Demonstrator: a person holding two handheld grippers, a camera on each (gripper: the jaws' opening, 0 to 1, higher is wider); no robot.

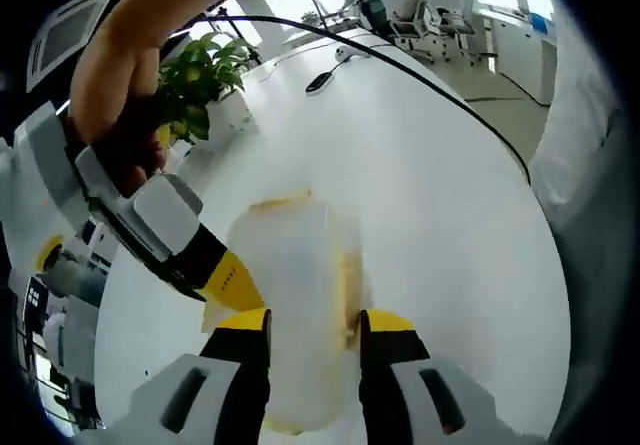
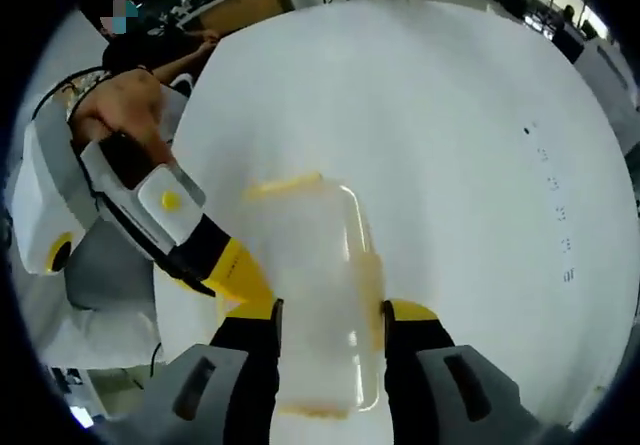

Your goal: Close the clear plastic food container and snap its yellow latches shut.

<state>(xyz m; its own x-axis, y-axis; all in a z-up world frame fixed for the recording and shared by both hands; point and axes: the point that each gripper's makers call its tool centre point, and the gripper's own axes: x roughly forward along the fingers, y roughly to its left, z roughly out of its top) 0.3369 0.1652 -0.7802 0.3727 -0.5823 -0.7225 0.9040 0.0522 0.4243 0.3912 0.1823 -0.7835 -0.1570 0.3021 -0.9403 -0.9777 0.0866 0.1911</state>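
Note:
The clear plastic container lies on the white table with its lid on. A yellow latch shows at its far end and another along its right side. My left gripper has its yellow-tipped jaws against the container's two sides near the front. The right gripper view shows the same container, with yellow latches at its far end and right side. My right gripper clasps it across the width. In each view the other gripper slants in from the left, its tip at the container's left edge.
A hand holds the other gripper. A potted plant stands at the back left of the round white table. A black cable and a dark object lie farther back. People sit at desks beyond.

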